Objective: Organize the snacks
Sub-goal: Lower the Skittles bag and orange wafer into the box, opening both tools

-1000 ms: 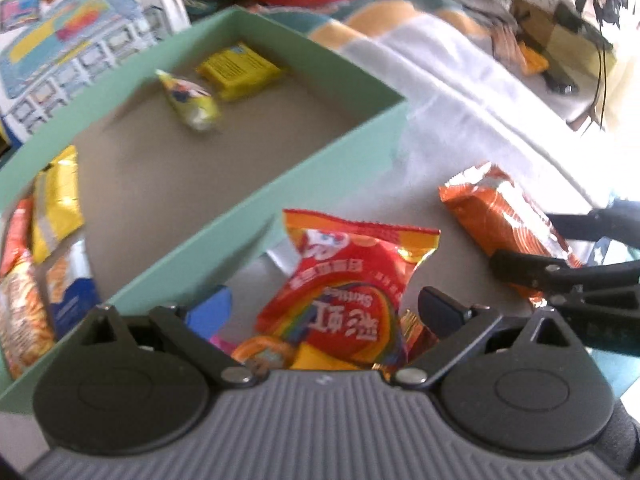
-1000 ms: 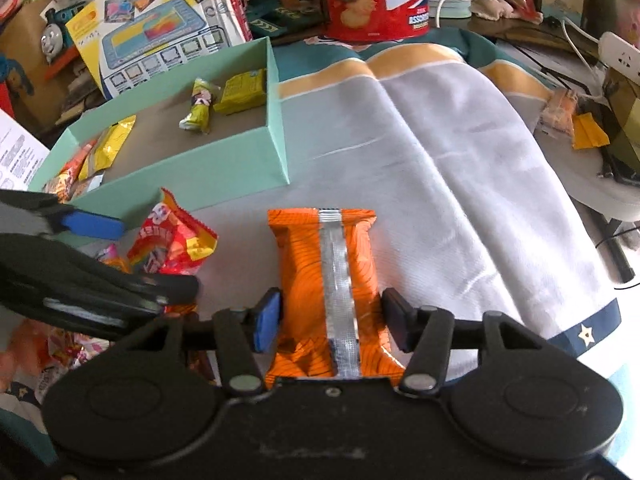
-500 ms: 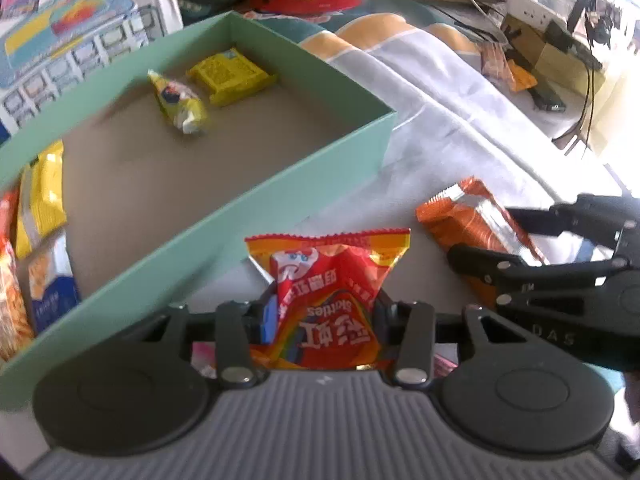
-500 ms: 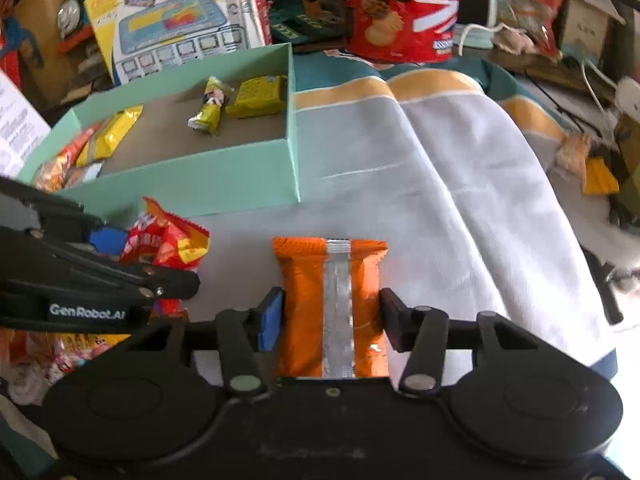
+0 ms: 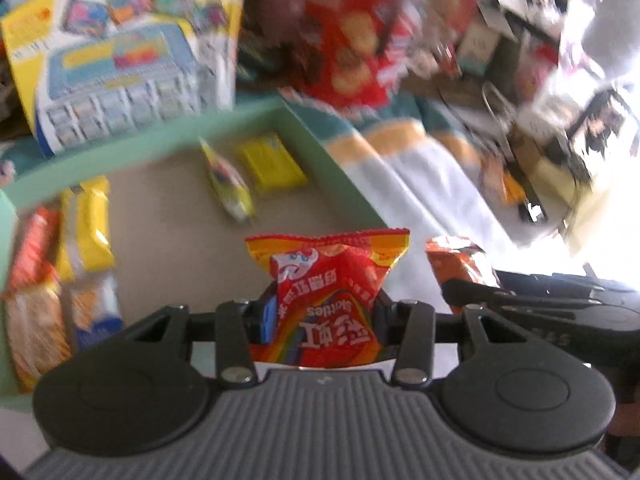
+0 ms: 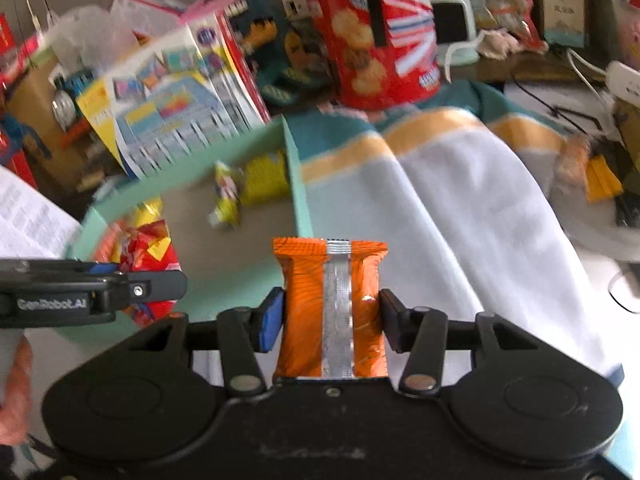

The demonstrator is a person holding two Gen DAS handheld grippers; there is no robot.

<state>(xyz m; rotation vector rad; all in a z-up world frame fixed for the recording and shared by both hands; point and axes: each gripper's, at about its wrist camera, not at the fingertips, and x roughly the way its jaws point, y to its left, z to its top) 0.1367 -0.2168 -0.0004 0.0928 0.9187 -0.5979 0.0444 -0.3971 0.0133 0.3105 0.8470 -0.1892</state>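
Note:
My left gripper (image 5: 326, 314) is shut on a red Skittles bag (image 5: 328, 296), held in the air over the near part of the mint-green box (image 5: 120, 156). My right gripper (image 6: 330, 318) is shut on an orange snack packet (image 6: 332, 308) with a silver seam, lifted beside the box's right wall (image 6: 298, 192). In the right wrist view the left gripper (image 6: 132, 286) and its red bag (image 6: 154, 256) show at the left. The orange packet (image 5: 460, 264) also shows at the right of the left wrist view. Inside the box lie a yellow packet (image 5: 272, 166), a yellow-green candy (image 5: 230, 184) and several snacks (image 5: 60, 264) at the left end.
A grey cloth with orange and teal bands (image 6: 460, 200) covers the surface to the right. Behind the box stand a toy carton (image 6: 172, 104) and a red biscuit tin (image 6: 376, 36). Small orange packets (image 6: 592, 168) lie at the far right. A hand (image 6: 16, 396) shows at the lower left.
The left gripper shut on the Skittles bag and lifted it off the cloth toward the box. The right gripper tightened on the orange packet and raised it too.

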